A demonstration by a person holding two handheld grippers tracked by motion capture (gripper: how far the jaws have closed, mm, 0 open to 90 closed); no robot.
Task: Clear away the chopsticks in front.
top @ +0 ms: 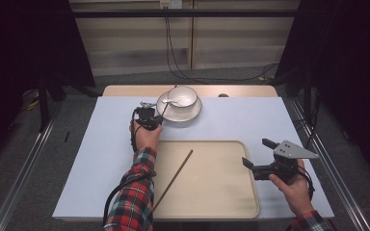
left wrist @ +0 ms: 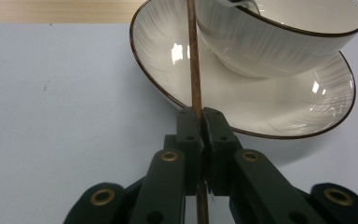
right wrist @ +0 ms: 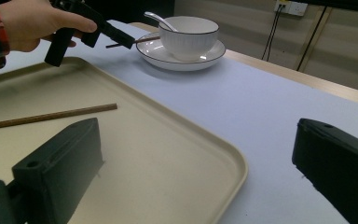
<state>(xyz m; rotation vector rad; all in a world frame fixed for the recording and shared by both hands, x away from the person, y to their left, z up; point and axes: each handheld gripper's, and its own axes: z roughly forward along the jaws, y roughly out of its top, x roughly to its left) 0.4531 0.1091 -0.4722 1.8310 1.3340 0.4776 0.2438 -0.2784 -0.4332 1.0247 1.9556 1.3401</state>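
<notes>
High overhead forward; both gripper views low, close, sharing the bowl (left wrist: 279, 37).

Two chopsticks: one (top: 174, 176) lies on the tray, one (left wrist: 194, 65) is gripped above the plate's rim. One tray (top: 231, 202), one plate (top: 189, 114), one bowl (top: 183, 96), one spoon (top: 169, 101).

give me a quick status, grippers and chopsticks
Left gripper shut on one chopstick, its far end over the plate beside the bowl. Right gripper open, empty, at tray edge. Second chopstick lies on tray. Nothing in the way.
</notes>
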